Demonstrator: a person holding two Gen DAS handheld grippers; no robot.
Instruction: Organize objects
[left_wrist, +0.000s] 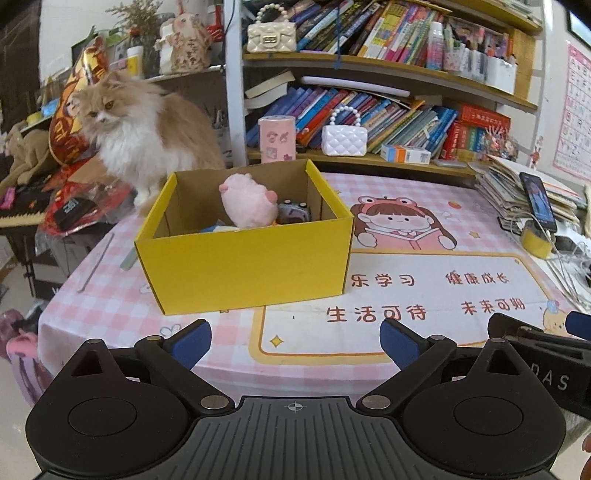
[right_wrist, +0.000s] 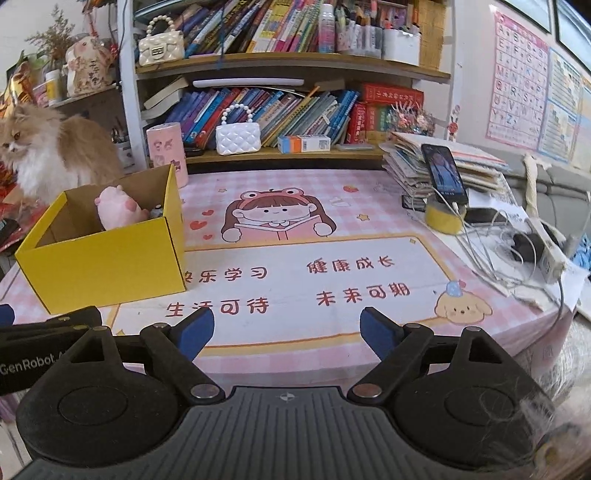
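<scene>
Both the left gripper (left_wrist: 295, 341) and the right gripper (right_wrist: 287, 332) hover over the near edge of the table (right_wrist: 332, 258), fingers spread wide and holding nothing. The yellow box (left_wrist: 243, 258) stands on the left part of the pink cloth, holding a pink plush toy (left_wrist: 247, 205) and, just right of it, what may be a small toy car (left_wrist: 293, 212), partly hidden. A fluffy cat (left_wrist: 140, 133) sits at the far left behind the box, and a phone (right_wrist: 445, 173) leans against a stack of papers (right_wrist: 413, 166) on the far right.
</scene>
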